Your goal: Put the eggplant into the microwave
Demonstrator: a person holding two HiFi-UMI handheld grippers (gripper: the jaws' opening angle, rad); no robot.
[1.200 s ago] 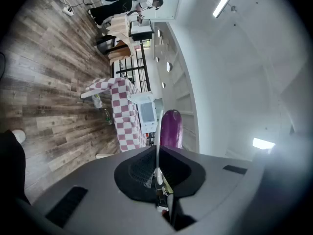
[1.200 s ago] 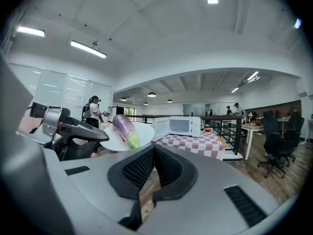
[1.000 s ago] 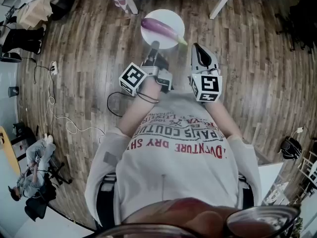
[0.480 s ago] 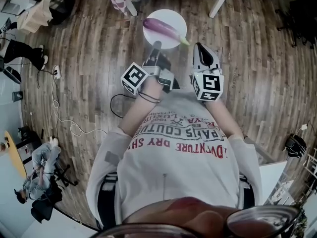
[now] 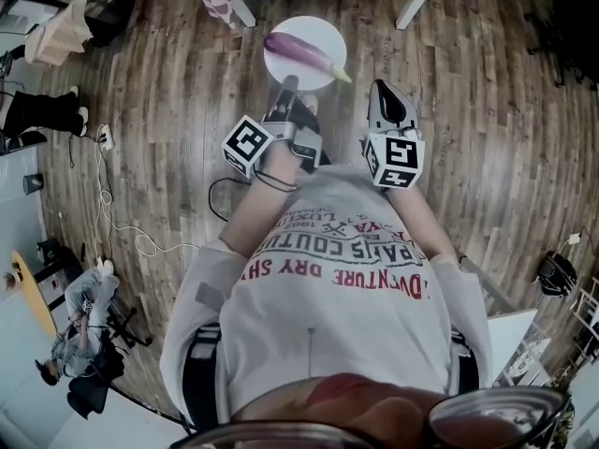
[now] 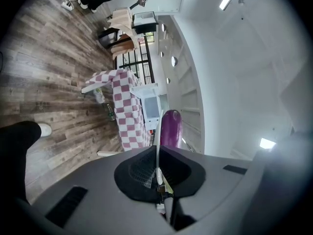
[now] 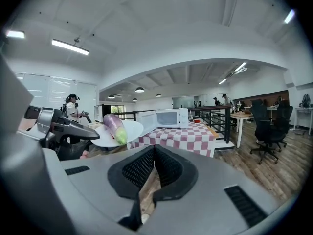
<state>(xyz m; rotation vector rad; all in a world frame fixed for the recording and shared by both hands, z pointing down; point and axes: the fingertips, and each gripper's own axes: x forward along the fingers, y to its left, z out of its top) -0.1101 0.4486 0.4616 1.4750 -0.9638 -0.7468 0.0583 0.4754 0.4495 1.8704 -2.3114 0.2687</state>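
Item: eggplant (image 5: 301, 54), purple, green stem. It lies on a white plate (image 5: 323, 31) carried in the air above the wooden floor, not yet at the microwave (image 7: 164, 118).

Holder: left tongs (image 5: 288, 90), pinched tight on the plate's near rim, with the thin white edge caught between the jaws.

Spare: right tongs (image 5: 379, 90), jaws brought together on nothing, held just beside the plate's near right edge.

Bearing: the eggplant sits ahead of both tongs. Its long axis runs slantwise across the plate, blunt purple end far and to the left, stem end near and to the right. The stem end is the part closest to the right tongs, so I judge that the free hand has the shorter reach.

Destination: microwave on the checked worktop (image 7: 195, 133), further ahead. From here I cannot tell whether its door is open.
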